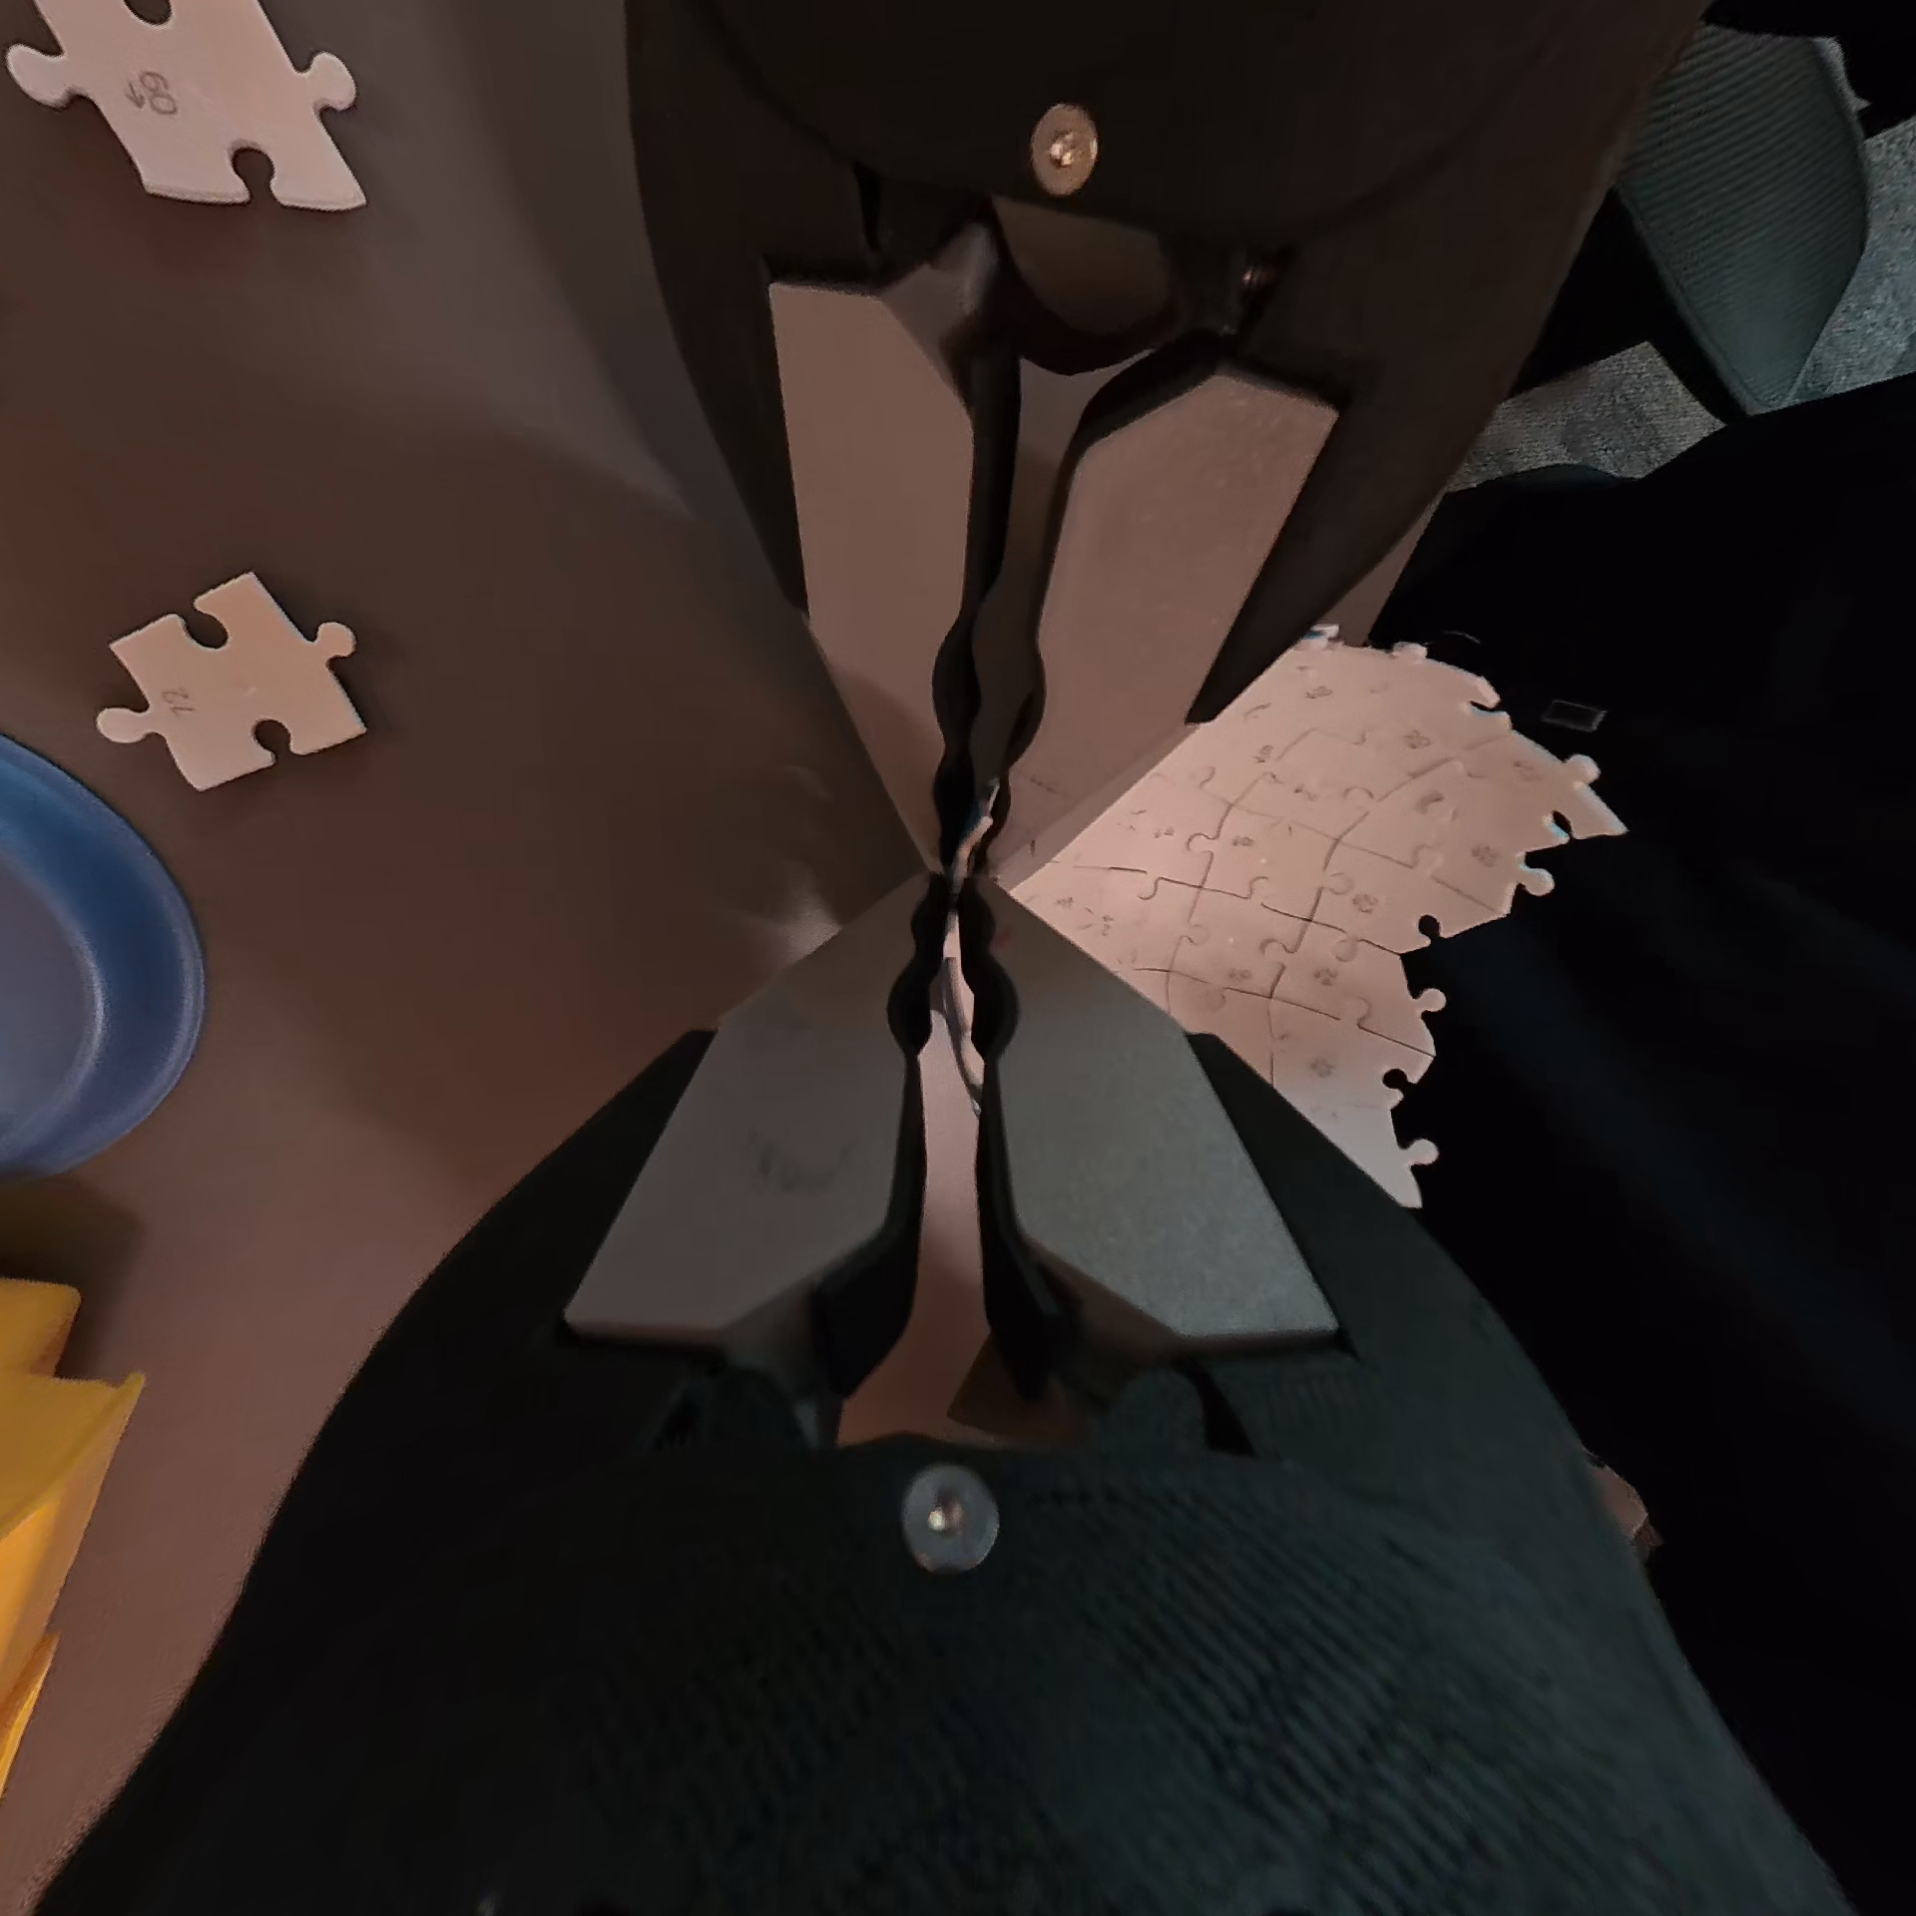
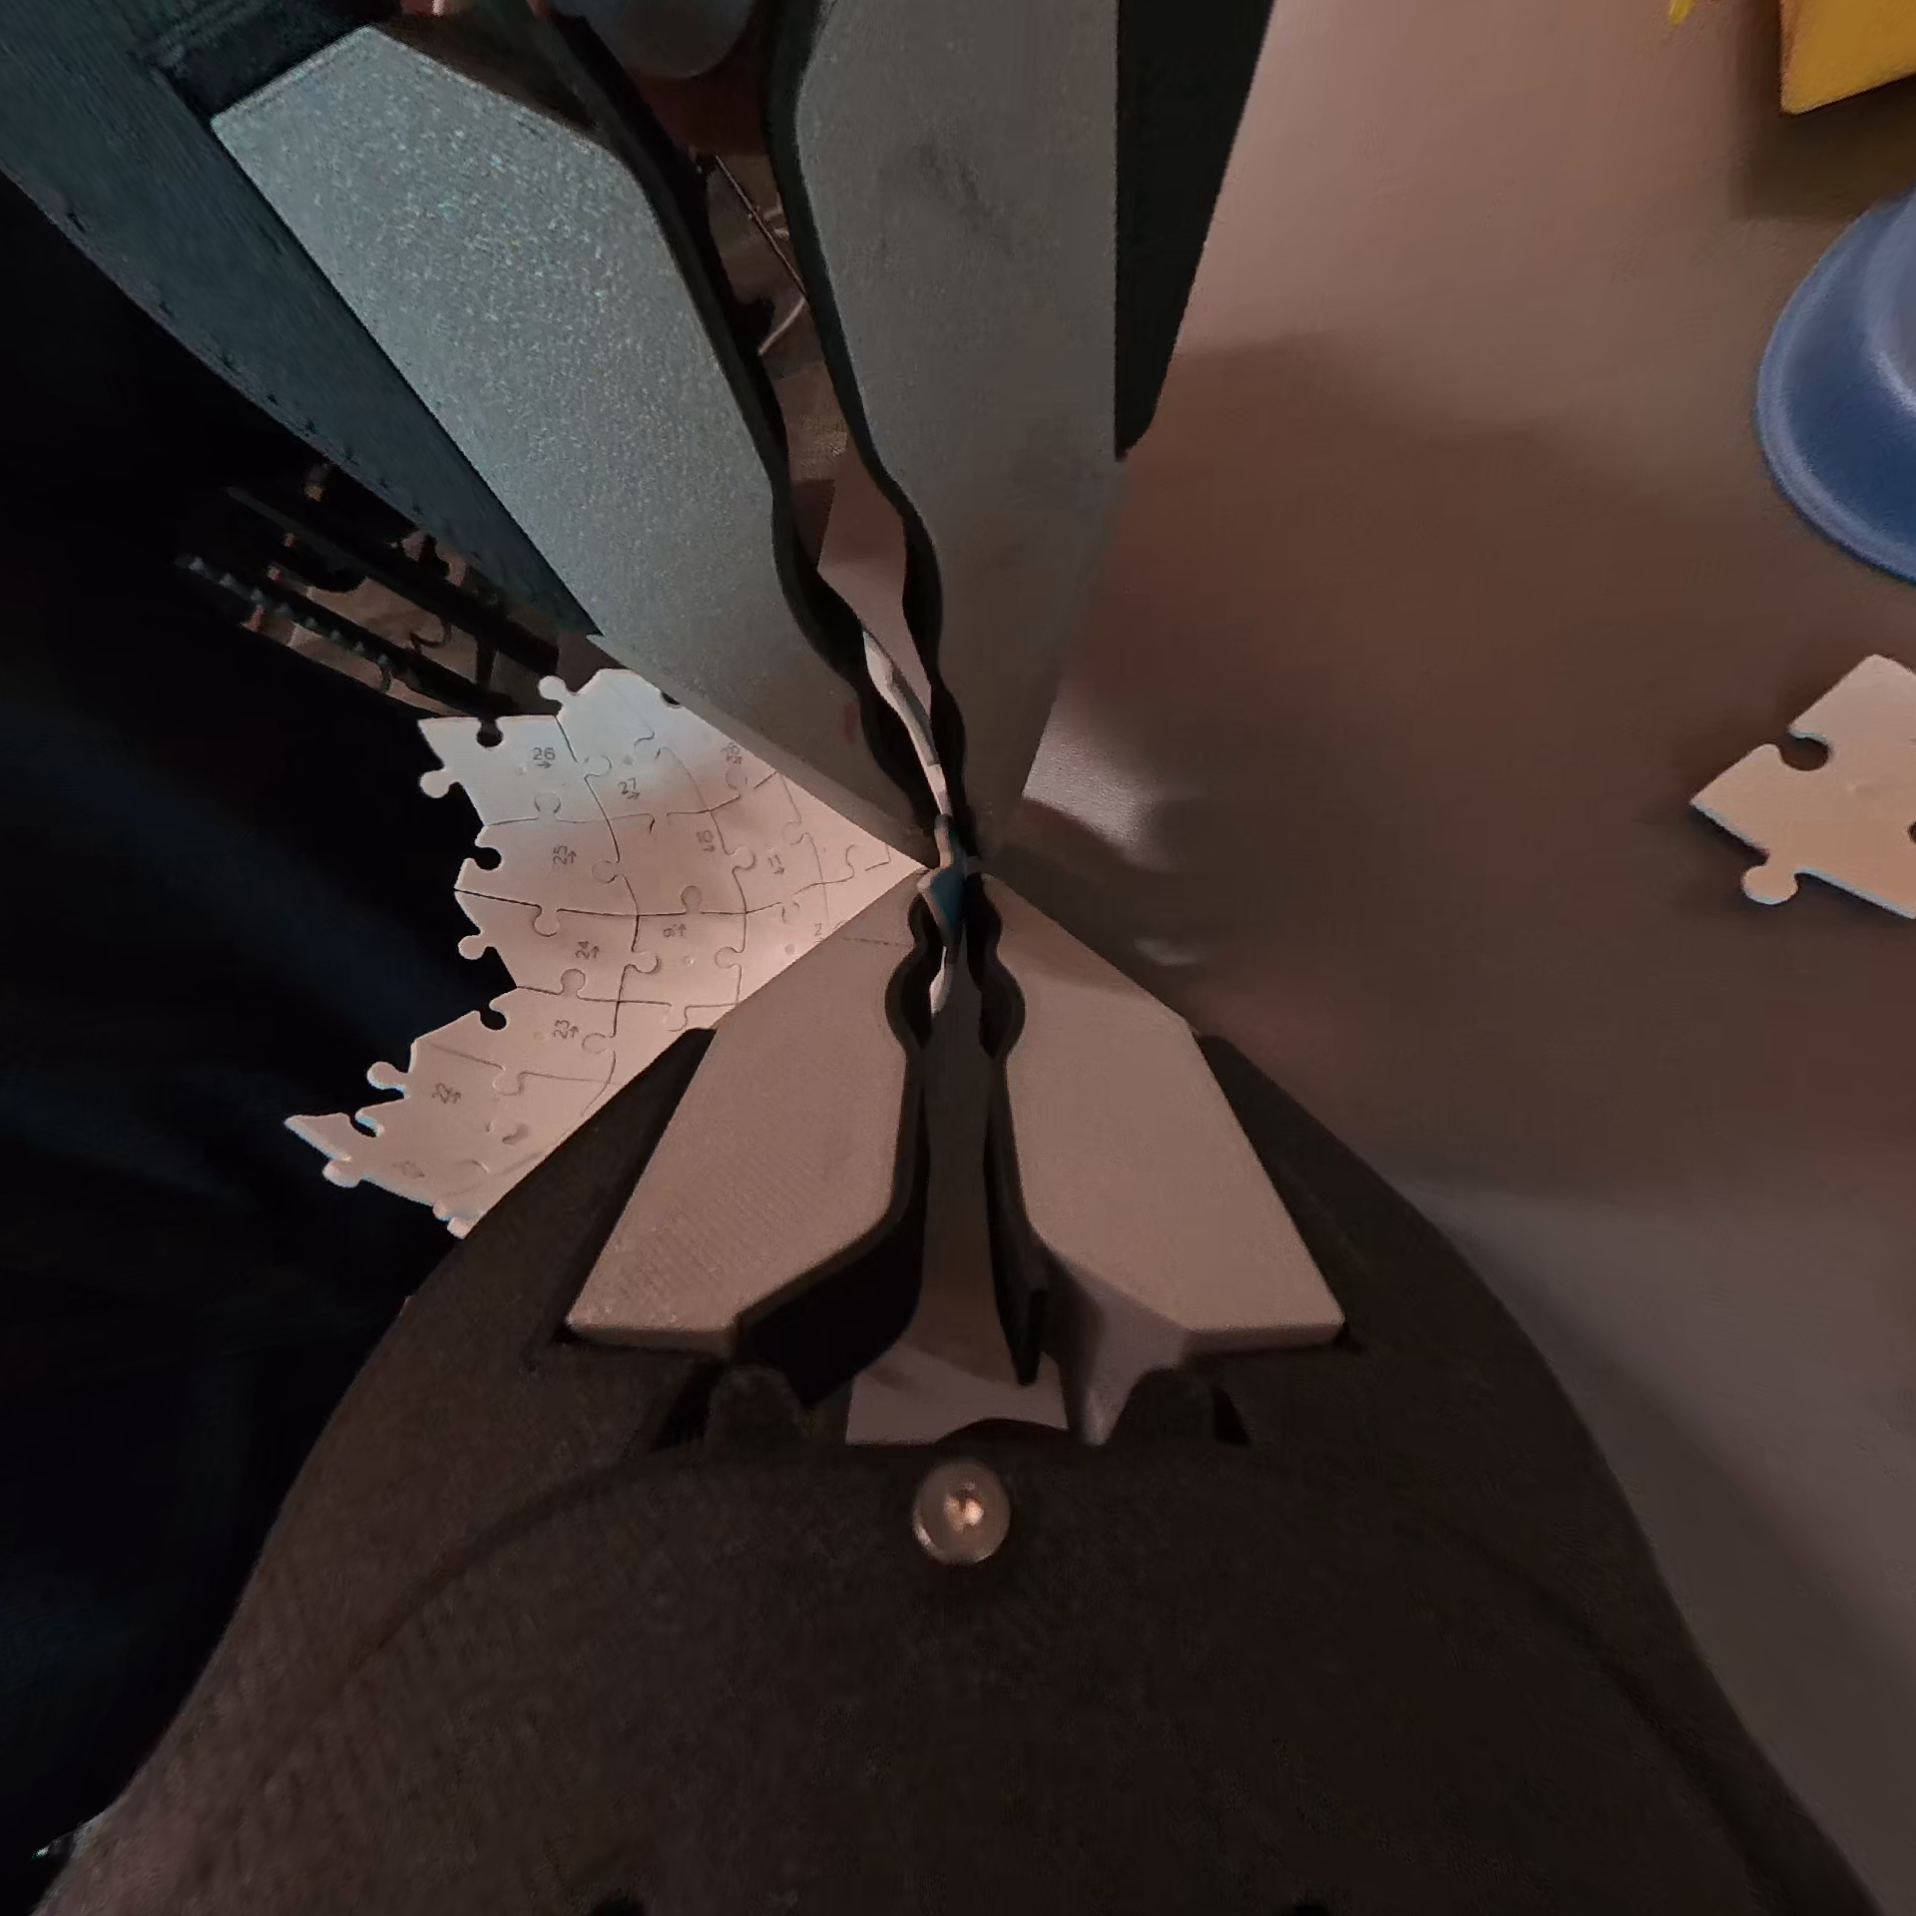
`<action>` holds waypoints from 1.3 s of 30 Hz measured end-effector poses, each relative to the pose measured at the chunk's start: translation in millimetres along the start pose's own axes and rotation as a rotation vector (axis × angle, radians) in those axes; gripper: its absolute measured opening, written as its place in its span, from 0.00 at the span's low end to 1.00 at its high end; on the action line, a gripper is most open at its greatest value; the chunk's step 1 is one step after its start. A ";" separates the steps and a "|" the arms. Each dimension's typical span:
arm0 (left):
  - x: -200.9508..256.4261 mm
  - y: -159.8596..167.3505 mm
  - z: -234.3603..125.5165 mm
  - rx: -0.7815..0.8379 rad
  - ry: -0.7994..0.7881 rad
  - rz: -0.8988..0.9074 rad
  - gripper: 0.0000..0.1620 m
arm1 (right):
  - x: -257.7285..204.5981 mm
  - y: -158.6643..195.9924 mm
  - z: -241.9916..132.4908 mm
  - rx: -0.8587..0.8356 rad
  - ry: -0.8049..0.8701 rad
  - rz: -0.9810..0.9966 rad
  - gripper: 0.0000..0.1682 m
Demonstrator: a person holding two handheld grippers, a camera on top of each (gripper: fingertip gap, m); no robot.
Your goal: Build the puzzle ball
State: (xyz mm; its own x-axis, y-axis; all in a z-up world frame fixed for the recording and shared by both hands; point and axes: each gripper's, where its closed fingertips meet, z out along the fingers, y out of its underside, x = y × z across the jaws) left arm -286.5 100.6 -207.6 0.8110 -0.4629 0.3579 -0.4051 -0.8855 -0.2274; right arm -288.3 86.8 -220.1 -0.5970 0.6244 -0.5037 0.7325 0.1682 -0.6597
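A white, curved, partly joined puzzle ball section (image 1: 1296, 881) with numbered pieces is held above the table edge; it also shows in the right wrist view (image 2: 622, 892). My left gripper (image 1: 956, 918) is shut on the thin near edge of this section. My right gripper (image 2: 959, 918) is shut on the same edge from the opposite side. The two grippers meet tip to tip: the right one (image 1: 975, 829) comes down from the top of the left wrist view, and the left one (image 2: 941, 819) does the same in the right wrist view. The pinched edge is mostly hidden by the fingers.
Two loose white puzzle pieces (image 1: 197, 99) (image 1: 238, 679) lie on the brown table (image 1: 518, 518); one piece (image 2: 1825, 798) shows in the right wrist view. A blue bowl (image 1: 93, 975) (image 2: 1846, 415) and a yellow object (image 1: 52, 1452) stand beyond them. Dark space lies past the table edge. The tips of both grippers are at nearly the same place. Both grippers' tips are roughly 15 centimeters from the blue bowl (image 2: 1846, 415). It is also in sight in the left wrist view (image 1: 141, 993).
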 end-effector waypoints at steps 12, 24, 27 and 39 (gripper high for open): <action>-1.3 -0.3 -0.9 -0.011 -0.025 0.034 0.03 | 1.9 -0.7 -0.7 -0.013 0.049 -0.057 0.00; 1.2 1.8 2.5 -0.004 -0.047 0.056 0.00 | -1.7 1.0 1.7 -0.006 0.005 -0.029 0.00; 2.6 2.6 2.2 0.001 -0.046 0.052 0.00 | -3.0 1.2 1.9 -0.014 0.000 -0.024 0.00; 0.7 1.5 -0.3 0.017 -0.069 0.046 0.00 | -0.3 -2.0 0.4 0.008 0.017 -0.041 0.00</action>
State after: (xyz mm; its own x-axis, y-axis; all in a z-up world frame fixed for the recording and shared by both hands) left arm -286.6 98.9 -207.4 0.8189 -0.4990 0.2837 -0.4362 -0.8622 -0.2575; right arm -289.8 86.0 -218.9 -0.6207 0.6300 -0.4668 0.7050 0.1878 -0.6839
